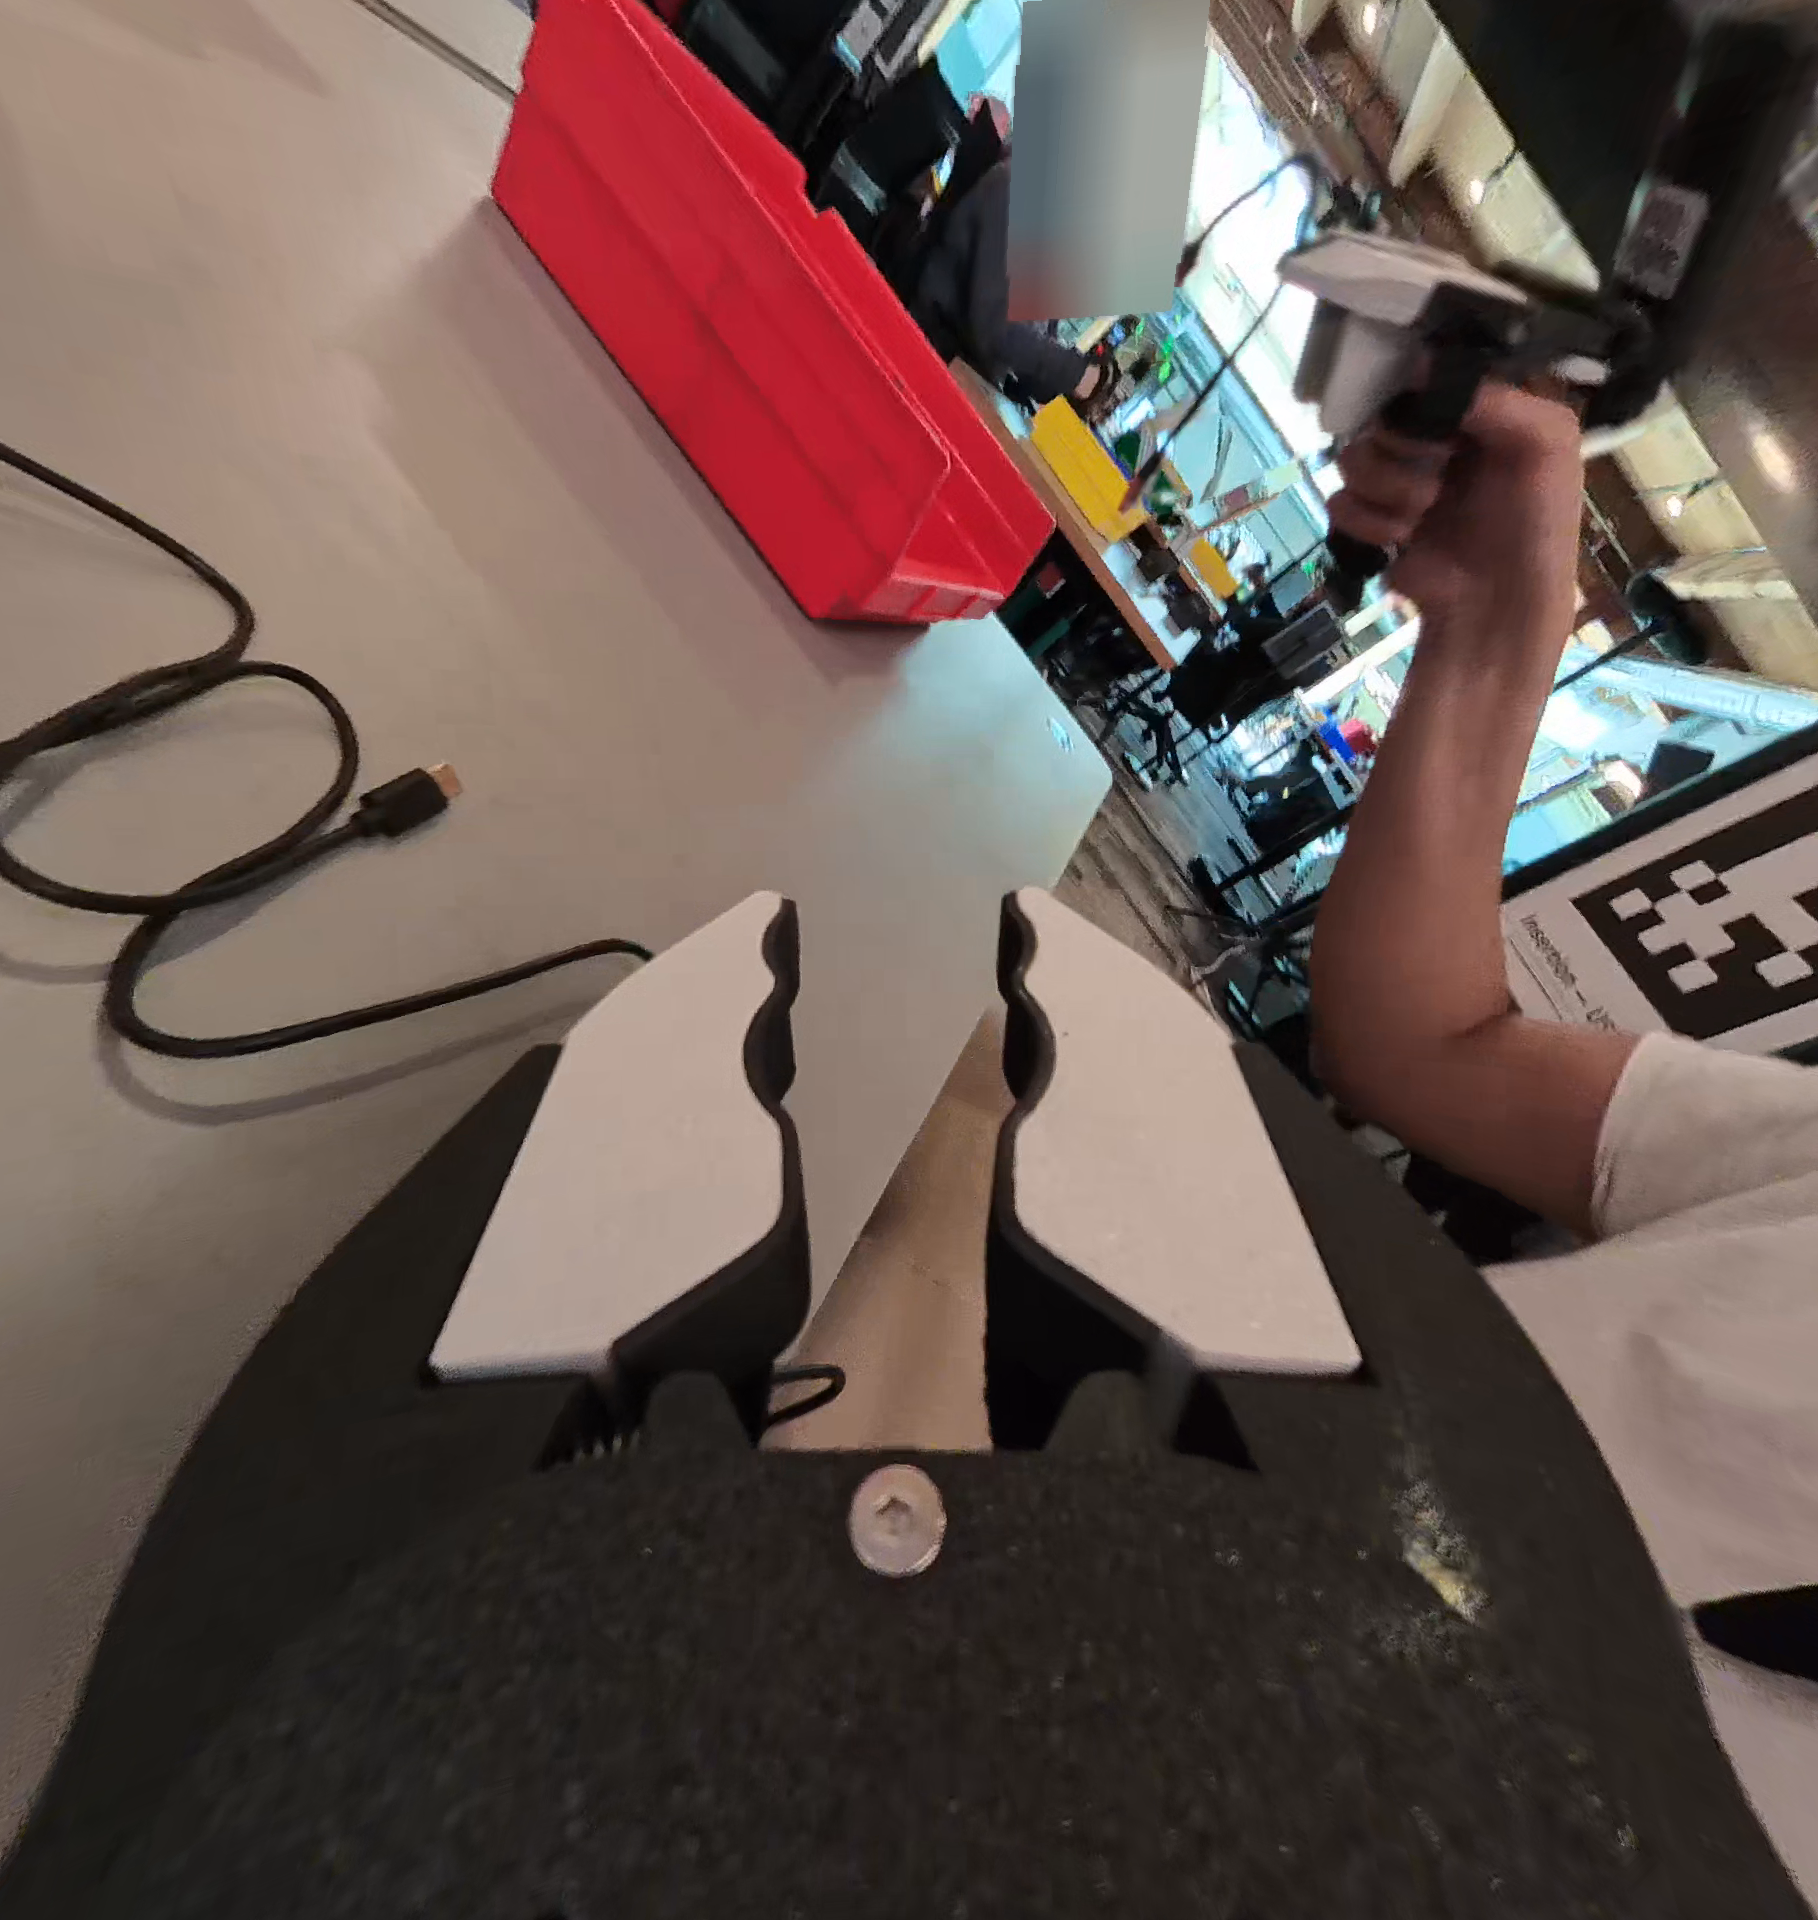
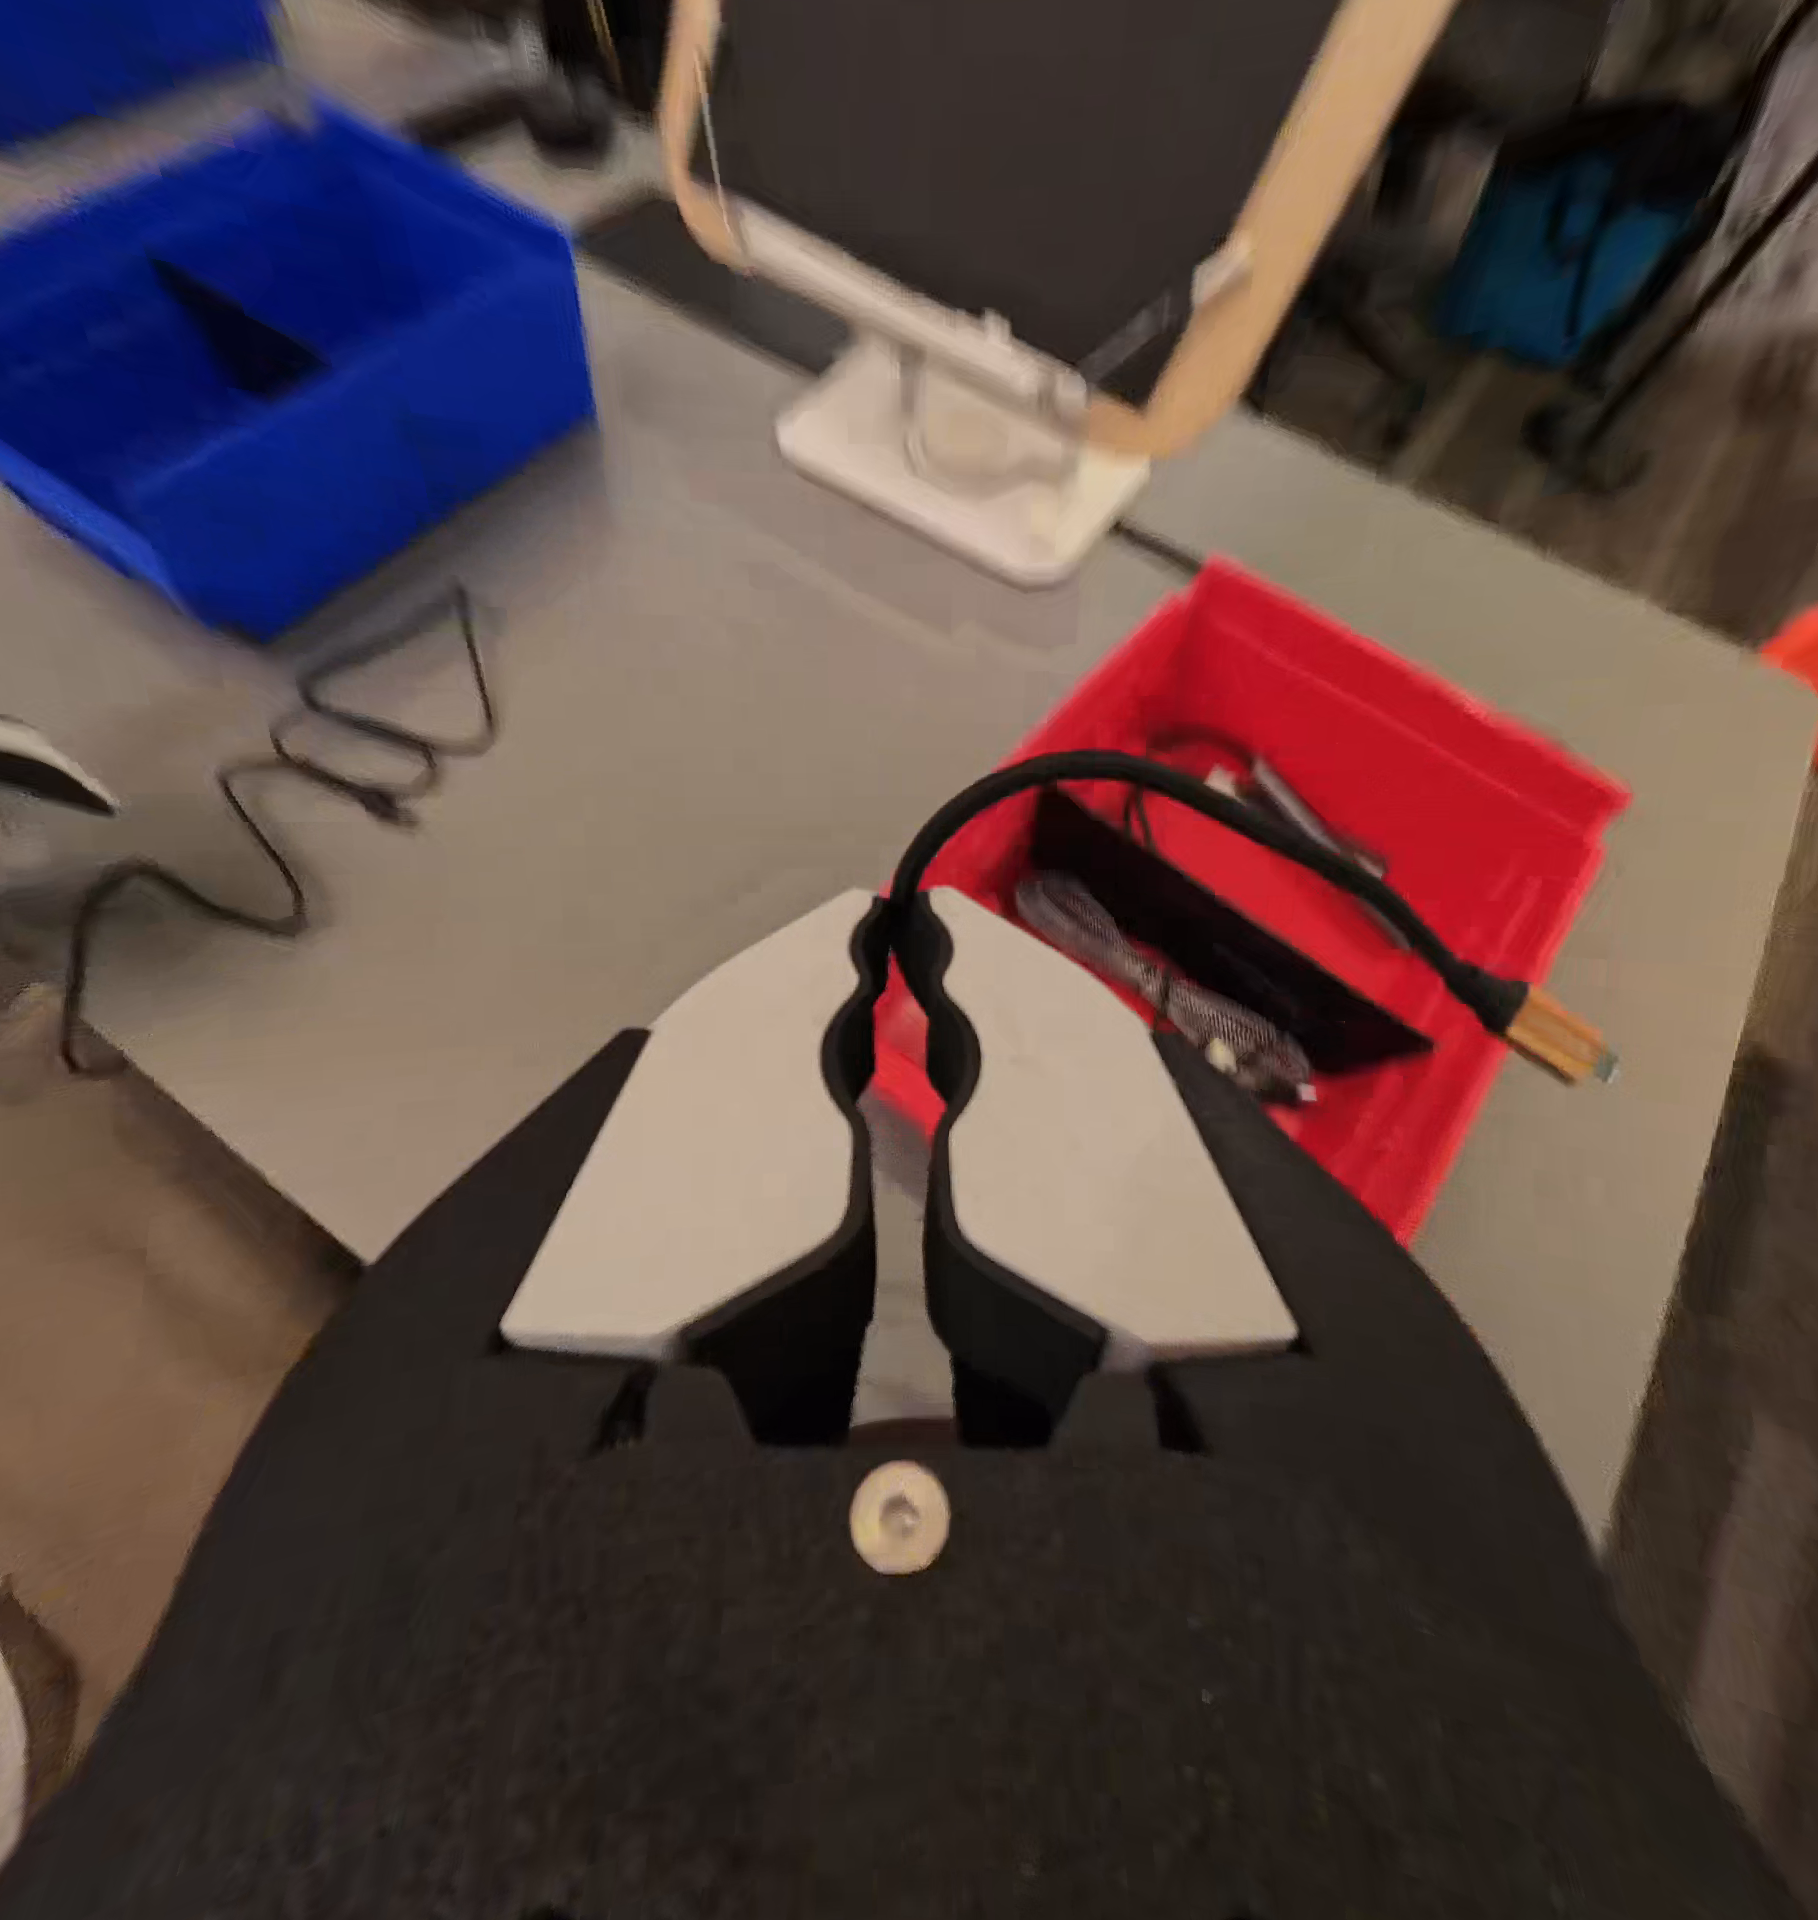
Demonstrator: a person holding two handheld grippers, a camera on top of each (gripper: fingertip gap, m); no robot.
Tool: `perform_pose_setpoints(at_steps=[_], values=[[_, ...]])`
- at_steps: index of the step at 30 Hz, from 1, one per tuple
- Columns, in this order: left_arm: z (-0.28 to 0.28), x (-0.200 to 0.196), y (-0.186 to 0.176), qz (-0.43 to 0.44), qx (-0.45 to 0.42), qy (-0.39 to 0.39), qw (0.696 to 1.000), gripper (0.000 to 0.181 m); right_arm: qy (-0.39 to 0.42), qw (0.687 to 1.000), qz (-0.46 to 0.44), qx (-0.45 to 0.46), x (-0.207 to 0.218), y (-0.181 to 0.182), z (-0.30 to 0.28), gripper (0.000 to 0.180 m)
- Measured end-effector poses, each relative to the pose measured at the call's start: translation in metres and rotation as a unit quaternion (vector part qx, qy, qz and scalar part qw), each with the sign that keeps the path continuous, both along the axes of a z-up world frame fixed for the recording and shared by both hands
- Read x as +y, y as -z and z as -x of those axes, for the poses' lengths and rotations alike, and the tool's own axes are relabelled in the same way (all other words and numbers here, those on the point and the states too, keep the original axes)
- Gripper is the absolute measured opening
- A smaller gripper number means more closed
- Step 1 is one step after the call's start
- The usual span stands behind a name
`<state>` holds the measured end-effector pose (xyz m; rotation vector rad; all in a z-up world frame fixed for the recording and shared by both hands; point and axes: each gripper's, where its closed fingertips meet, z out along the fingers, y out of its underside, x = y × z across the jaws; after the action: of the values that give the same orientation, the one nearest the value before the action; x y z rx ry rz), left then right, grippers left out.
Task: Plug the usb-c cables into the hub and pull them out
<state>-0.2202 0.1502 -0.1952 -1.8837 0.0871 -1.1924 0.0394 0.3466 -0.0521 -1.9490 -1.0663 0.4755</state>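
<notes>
My right gripper [image 2: 900, 925] is shut on a short black cable [image 2: 1092, 774]. The cable arcs up and to the right and ends in a gold plug [image 2: 1554, 1034] that hangs over the red bin [image 2: 1487, 1122]. In the bin lie a flat black piece [image 2: 1196, 935] and a grey braided cable [image 2: 1123, 951]. My left gripper [image 1: 900, 935] is open and empty over the near edge of the grey table [image 1: 572, 520]. A long black cable [image 1: 261, 883] with a gold-tipped plug [image 1: 417, 800] lies loose on the table to its left. It also shows in the right wrist view [image 2: 365, 748].
The red bin [image 1: 759, 343] stands at the table's far side in the left wrist view. A hand raises the right gripper [image 1: 1404, 312] at upper right. A blue bin [image 2: 261, 364] and a white stand [image 2: 967, 457] are at the back. A marker sheet [image 1: 1736, 914] is at right. The tips of one gripper are about 35 cm away from the tips of the other.
</notes>
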Motion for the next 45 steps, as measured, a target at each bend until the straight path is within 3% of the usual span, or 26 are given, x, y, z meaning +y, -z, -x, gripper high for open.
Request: perform_pose_setpoints(at_steps=[8,15,17,20,22,24,26,30,32,36,41,43,45], values=[[-0.017,-0.005,0.011,-0.014,0.095,0.025,0.995,0.035,-0.006,0.977,0.115,-0.182,0.057,0.106,-0.007,0.003],[-0.006,-0.005,0.019,-0.045,0.219,0.005,0.975,0.035,-0.075,0.952,0.191,-0.228,0.068,0.182,0.036,0.005],[0.007,-0.005,0.021,-0.053,0.260,-0.007,0.964,0.035,-0.084,0.952,0.187,-0.228,0.067,0.195,0.043,0.006],[0.039,-0.009,0.030,-0.052,0.348,-0.020,0.936,0.035,-0.076,0.958,0.150,-0.232,0.074,0.204,0.039,0.029],[0.076,-0.016,0.040,-0.014,0.416,-0.048,0.908,0.034,-0.046,0.968,0.106,-0.223,0.082,0.193,0.030,0.037],[0.092,-0.028,0.035,-0.002,0.407,-0.055,0.912,0.035,-0.018,0.970,0.028,-0.239,0.087,0.172,0.018,0.042],[0.093,-0.044,0.036,0.012,0.396,-0.029,0.918,0.036,-0.027,0.973,-0.022,-0.227,0.072,0.151,0.022,0.040],[0.066,-0.064,0.051,-0.001,0.439,0.064,0.896,0.037,-0.115,0.982,-0.017,-0.149,0.008,0.126,0.071,0.040],[0.045,-0.063,0.058,-0.020,0.448,0.109,0.887,0.031,-0.196,0.971,-0.007,-0.138,-0.037,0.130,0.099,0.049],[0.047,-0.054,0.080,-0.004,0.489,0.148,0.859,0.030,-0.225,0.959,-0.069,-0.158,-0.076,0.139,0.126,0.040],[0.054,-0.052,0.073,0.001,0.421,0.186,0.888,0.026,-0.275,0.953,-0.030,-0.122,-0.122,0.156,0.131,0.038],[0.050,-0.053,0.073,-0.013,0.401,0.217,0.890,0.031,-0.291,0.951,0.001,-0.103,-0.134,0.166,0.127,0.038],[0.052,-0.046,0.080,-0.015,0.421,0.229,0.877,0.047,-0.293,0.951,0.025,-0.093,-0.138,0.173,0.121,0.037]])
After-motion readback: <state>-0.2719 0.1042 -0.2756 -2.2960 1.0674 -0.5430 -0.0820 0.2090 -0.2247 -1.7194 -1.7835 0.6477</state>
